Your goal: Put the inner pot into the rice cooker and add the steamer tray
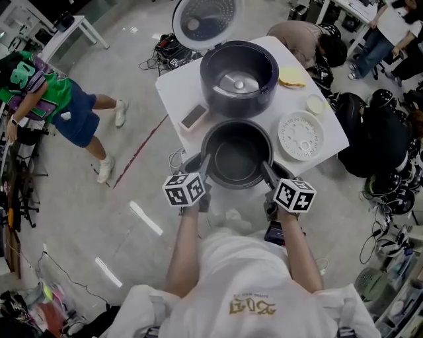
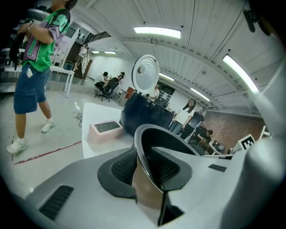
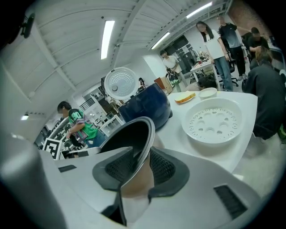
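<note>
The dark inner pot (image 1: 236, 158) is at the near edge of the white table (image 1: 173, 84), just in front of the rice cooker (image 1: 239, 78), whose lid (image 1: 203, 20) stands open. My left gripper (image 1: 205, 173) is shut on the pot's left rim and my right gripper (image 1: 268, 173) on its right rim. In the left gripper view the pot wall (image 2: 147, 192) runs between the pads of the left gripper (image 2: 145, 167). The right gripper (image 3: 140, 167) clamps the pot rim (image 3: 143, 134) the same way. The white perforated steamer tray (image 1: 301, 135) (image 3: 214, 120) lies to the pot's right.
A pink flat device (image 1: 193, 119) lies left of the cooker. A yellow item (image 1: 291, 77) and a small white dish (image 1: 316, 104) sit at the table's far right. A person in a green shirt (image 1: 53, 99) stands on the floor to the left. Cables lie beyond the table.
</note>
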Demonstrator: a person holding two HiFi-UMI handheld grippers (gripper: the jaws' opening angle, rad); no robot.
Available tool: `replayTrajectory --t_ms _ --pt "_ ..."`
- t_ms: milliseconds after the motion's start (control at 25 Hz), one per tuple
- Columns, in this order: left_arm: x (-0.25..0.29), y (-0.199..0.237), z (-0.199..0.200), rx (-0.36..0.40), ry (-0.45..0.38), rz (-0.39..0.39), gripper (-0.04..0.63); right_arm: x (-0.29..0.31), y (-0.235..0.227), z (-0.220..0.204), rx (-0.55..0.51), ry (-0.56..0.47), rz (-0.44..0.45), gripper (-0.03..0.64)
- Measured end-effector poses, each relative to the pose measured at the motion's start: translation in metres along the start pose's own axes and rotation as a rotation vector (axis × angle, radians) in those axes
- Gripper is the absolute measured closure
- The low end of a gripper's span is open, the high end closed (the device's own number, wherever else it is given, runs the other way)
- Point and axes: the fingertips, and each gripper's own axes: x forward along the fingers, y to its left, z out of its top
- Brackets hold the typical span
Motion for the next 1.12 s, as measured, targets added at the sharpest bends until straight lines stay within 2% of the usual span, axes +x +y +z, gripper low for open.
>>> replayTrajectory --t_ms 240,520,1120 --pt "-0.01 -0.004 0.006 -0.036 -0.037 -0.011 0.483 -0.009 0.011 0.006 0.008 -0.028 0.048 0.494" --pt "-0.028 -0.02 0.041 -0.071 -0.131 -0.043 0.486 -0.024 0.037 0.045 -0.015 -0.095 0.118 0.501" --pt "-0.066 -0.048 0.111 -0.067 -0.27 -0.094 0.492 -0.047 0.084 0.105 -0.066 -0.193 0.233 0.503"
